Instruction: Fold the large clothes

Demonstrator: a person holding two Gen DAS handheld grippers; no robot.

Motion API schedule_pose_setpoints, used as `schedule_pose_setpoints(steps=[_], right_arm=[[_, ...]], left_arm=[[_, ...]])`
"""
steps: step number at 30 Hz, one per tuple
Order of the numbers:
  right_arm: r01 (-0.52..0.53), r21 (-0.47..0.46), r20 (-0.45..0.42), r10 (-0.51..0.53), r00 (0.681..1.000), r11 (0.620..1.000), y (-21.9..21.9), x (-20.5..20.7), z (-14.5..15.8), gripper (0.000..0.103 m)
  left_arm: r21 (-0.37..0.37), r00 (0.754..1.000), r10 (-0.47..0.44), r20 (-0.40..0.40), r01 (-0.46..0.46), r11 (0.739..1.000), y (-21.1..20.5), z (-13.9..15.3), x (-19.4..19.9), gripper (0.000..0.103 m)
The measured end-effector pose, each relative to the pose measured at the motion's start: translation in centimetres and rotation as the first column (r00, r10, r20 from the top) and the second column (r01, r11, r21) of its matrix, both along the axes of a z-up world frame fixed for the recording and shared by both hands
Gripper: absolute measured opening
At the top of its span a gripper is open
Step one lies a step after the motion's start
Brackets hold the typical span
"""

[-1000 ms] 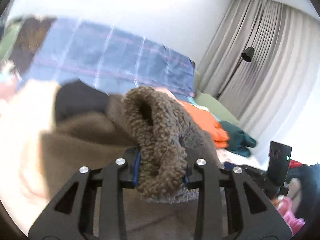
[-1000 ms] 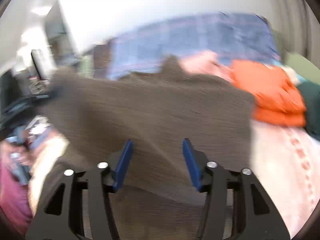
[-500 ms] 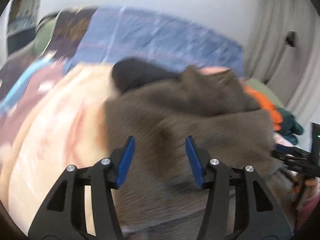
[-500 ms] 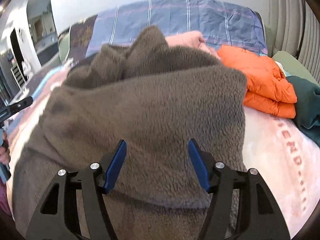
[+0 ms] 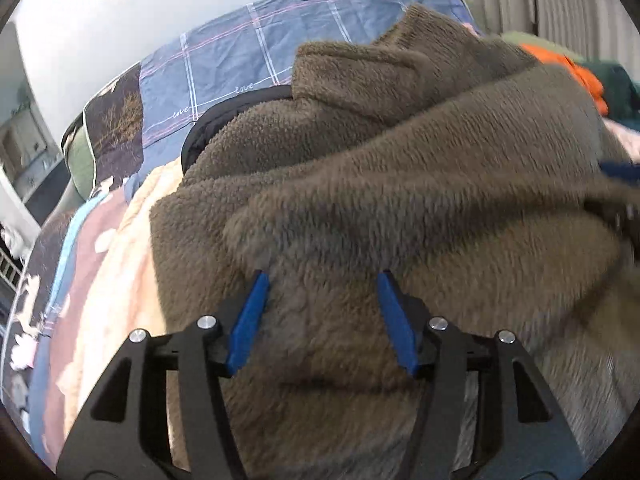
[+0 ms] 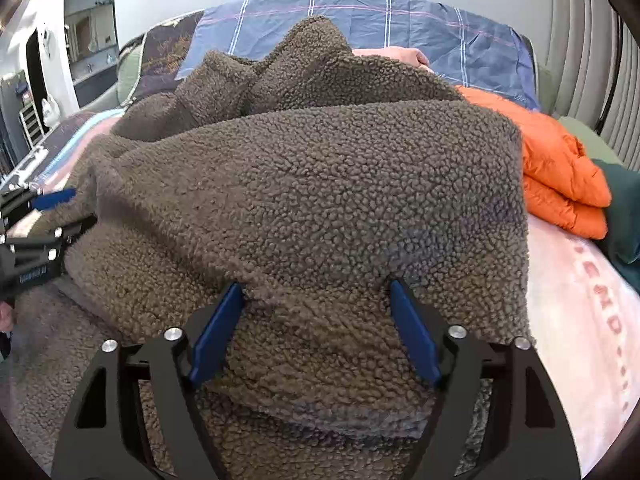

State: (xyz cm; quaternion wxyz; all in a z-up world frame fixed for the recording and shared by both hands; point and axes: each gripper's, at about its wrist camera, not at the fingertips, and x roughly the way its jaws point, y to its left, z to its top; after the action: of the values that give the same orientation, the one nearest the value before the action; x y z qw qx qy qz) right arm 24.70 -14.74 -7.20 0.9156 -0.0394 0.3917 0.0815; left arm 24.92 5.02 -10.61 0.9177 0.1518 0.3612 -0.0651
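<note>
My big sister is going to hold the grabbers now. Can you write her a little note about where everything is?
Left gripper: jaws just opened, nothing pinched.
Right gripper: jaws just opened, empty too.
The brown fleece jacket lies on the bed, one fold laid over, still bumpy near the collar.
An orange jacket sits already folded to the right.
Left to do: smooth the fleece and finish folding it.

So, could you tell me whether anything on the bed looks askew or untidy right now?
The brown fleece jacket is folded over but lumpy: its collar end bunches upward. The orange puffer jacket beside it lies neatly folded.
</note>
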Motion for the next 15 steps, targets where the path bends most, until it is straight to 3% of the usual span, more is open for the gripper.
schedule_pose_setpoints(steps=[1, 4, 6, 8, 12, 15], right_arm=[[-0.003, 0.007, 0.001, 0.003, 1.0, 1.0, -0.3, -0.3, 0.1, 0.08], [-0.004, 0.007, -0.002, 0.004, 1.0, 1.0, -1.0, -1.5, 0.7, 0.081], [0.015, -0.016, -0.024, -0.016, 1.0, 1.0, -1.6, -2.8, 1.6, 0.08], [0.019, -0.014, -0.023, -0.019, 1.0, 1.0, -2.5, -4.6, 2.6, 0.081], [0.049, -0.051, 0.016, -0.048, 0.999, 0.997, -6.8, -9.9, 4.6, 0.081], [0.132, -0.009, -0.064, -0.132, 0.989, 0.991, -11.7, -13.0, 3.9, 0.081]], left_arm=[[-0.026, 1.0, 0.0, -0.02, -0.001, 1.0, 0.9, 0.0, -0.4, 0.06], [-0.246, 0.996, 0.024, -0.081, -0.044, 0.968, 4.8, 0.8, -1.4, 0.06], [-0.315, 0.995, 0.042, -0.086, -0.067, 0.947, 6.4, 1.7, -2.8, 0.06], [-0.301, 0.996, 0.059, -0.061, -0.075, 0.951, 7.5, 2.4, -5.1, 0.058], [-0.297, 0.998, 0.031, -0.046, -0.043, 0.954, 9.9, 3.3, -10.5, 0.077], [-0.269, 0.996, 0.027, -0.085, -0.049, 0.962, 12.1, 2.0, -13.8, 0.077]])
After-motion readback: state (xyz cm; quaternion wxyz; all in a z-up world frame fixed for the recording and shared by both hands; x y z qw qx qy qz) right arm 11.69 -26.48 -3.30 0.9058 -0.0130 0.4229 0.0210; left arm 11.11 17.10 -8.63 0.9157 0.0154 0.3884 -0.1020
